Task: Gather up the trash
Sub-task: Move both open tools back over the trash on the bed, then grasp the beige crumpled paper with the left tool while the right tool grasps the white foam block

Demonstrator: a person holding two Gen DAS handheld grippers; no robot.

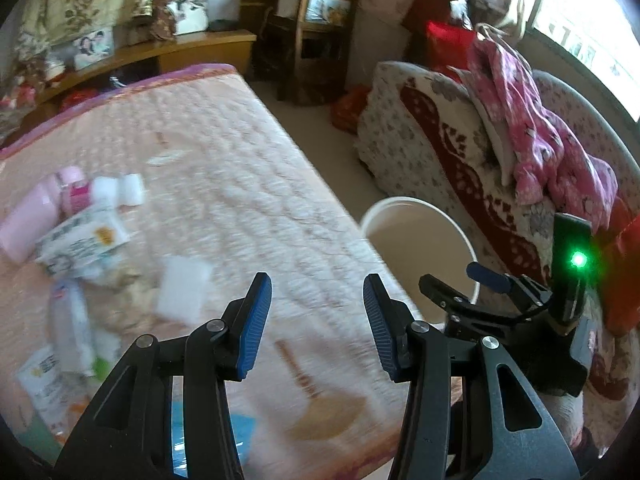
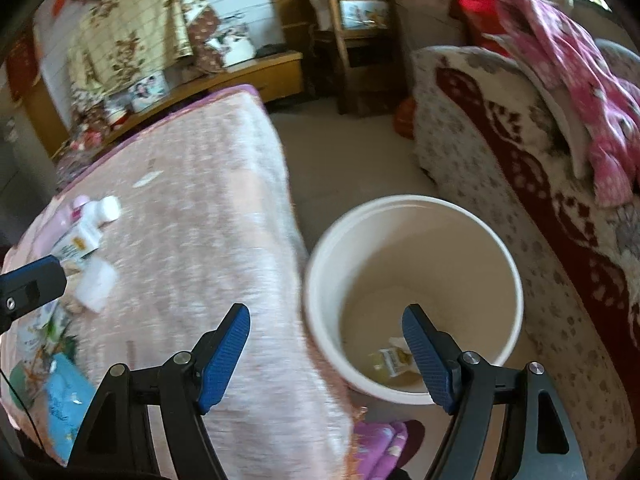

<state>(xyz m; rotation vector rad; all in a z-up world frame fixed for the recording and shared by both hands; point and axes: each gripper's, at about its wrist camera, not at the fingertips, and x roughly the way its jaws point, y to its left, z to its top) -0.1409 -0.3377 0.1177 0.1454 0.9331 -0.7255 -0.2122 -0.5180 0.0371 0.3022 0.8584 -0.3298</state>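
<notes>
A white bucket (image 2: 416,240) stands on the floor between the bed and the sofa, with a small yellow packet (image 2: 394,360) at its bottom; its rim also shows in the left wrist view (image 1: 416,216). Trash lies on the left of the pink bed: a pink bottle (image 1: 28,216), white bottles (image 1: 120,188), printed wrappers (image 1: 84,240), a white pad (image 1: 182,288) and a blue packet (image 2: 64,400). My left gripper (image 1: 318,292) is open and empty above the bed. My right gripper (image 2: 326,320) is open and empty, over the bed edge and the bucket.
The pink quilted bed (image 1: 240,184) fills the left and middle. A patterned sofa (image 2: 520,200) with pink clothing (image 2: 580,92) runs along the right. A wooden rack (image 1: 316,28) and low shelf (image 1: 160,52) stand at the back. Bare floor (image 2: 352,160) lies between bed and sofa.
</notes>
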